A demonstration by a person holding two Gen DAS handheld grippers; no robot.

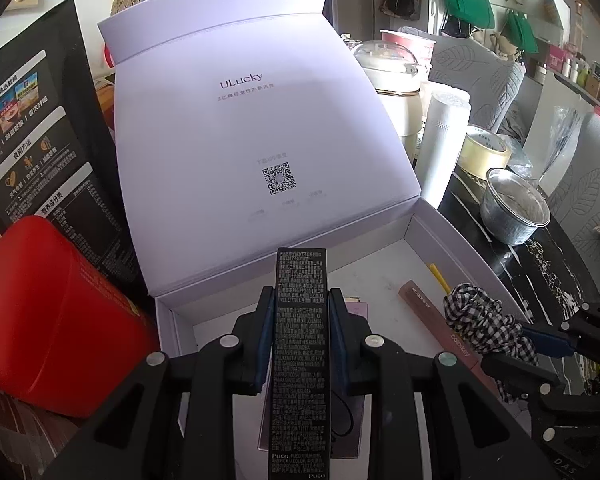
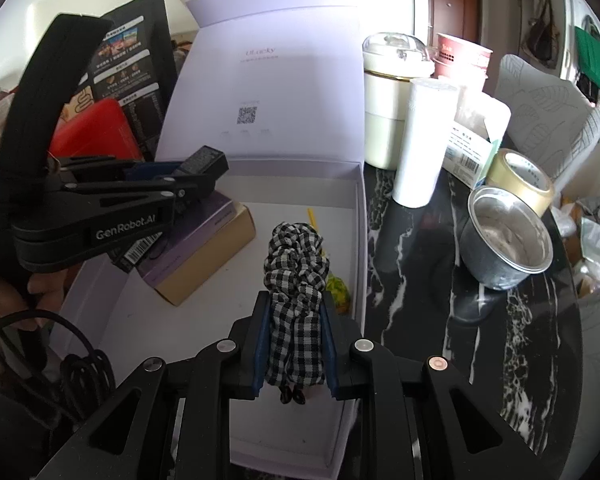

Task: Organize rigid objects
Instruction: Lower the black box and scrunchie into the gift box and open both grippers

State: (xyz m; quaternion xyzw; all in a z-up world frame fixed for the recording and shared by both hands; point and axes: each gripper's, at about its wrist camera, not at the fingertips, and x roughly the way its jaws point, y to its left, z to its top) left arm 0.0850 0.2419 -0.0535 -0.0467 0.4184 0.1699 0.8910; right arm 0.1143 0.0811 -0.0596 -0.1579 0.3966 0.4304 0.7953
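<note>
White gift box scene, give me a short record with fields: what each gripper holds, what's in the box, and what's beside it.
left gripper: jaws shut on black Puco carton
right gripper: jaws shut on checked fabric scrunchie
container: white gift box, lid open and upright
in box: purple box, pink Colorkey carton
beside box: metal bowl, tape roll, paper roll

The open gift box (image 2: pixel 362 216) sits on the tabletop (image 2: pixel 420 280), its lid (image 2: pixel 268 80) raised behind. Inside, stacked boxes (image 2: pixel 204 256) lie left. Right of the box stand a paper roll (image 2: pixel 422 140), a foil cup (image 2: pixel 504 236) and a tape roll (image 2: pixel 520 180) behind the cup.
</note>
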